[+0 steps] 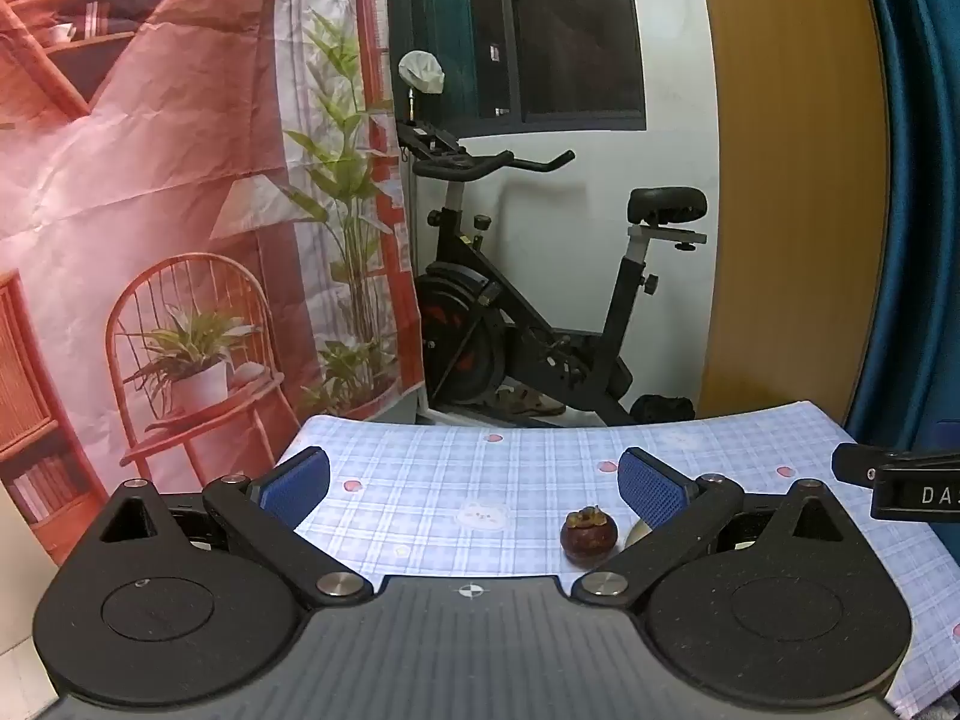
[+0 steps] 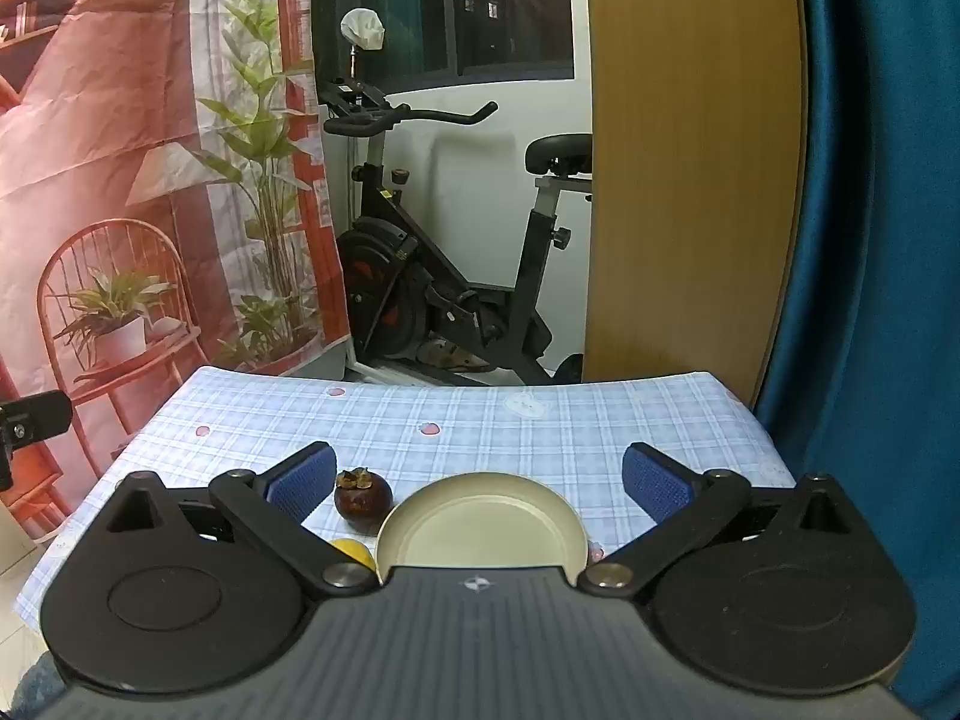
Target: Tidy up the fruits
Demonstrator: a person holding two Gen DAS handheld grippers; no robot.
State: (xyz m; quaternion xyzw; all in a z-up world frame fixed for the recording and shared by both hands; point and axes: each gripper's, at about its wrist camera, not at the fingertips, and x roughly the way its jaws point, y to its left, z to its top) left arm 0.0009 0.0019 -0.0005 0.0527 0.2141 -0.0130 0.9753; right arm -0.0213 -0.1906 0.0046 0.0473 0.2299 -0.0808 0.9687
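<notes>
A dark purple mangosteen [image 1: 588,536] sits on the checked tablecloth, just left of my left gripper's right finger. It also shows in the right wrist view [image 2: 354,500], next to that gripper's left finger. A cream plate [image 2: 483,528] lies empty between my right gripper's fingers; its rim peeks out in the left wrist view [image 1: 637,533]. A yellow fruit [image 2: 353,551] lies left of the plate, partly hidden by the gripper. My left gripper [image 1: 474,483] is open and empty above the cloth. My right gripper [image 2: 479,480] is open and empty above the plate.
The table [image 2: 540,420] has a blue checked cloth; its far edge [image 1: 540,423] is near. Beyond stand an exercise bike [image 1: 540,312], a printed backdrop [image 1: 180,240], a wooden panel [image 2: 690,180] and a blue curtain [image 2: 870,240]. The right gripper's edge [image 1: 900,483] shows at right.
</notes>
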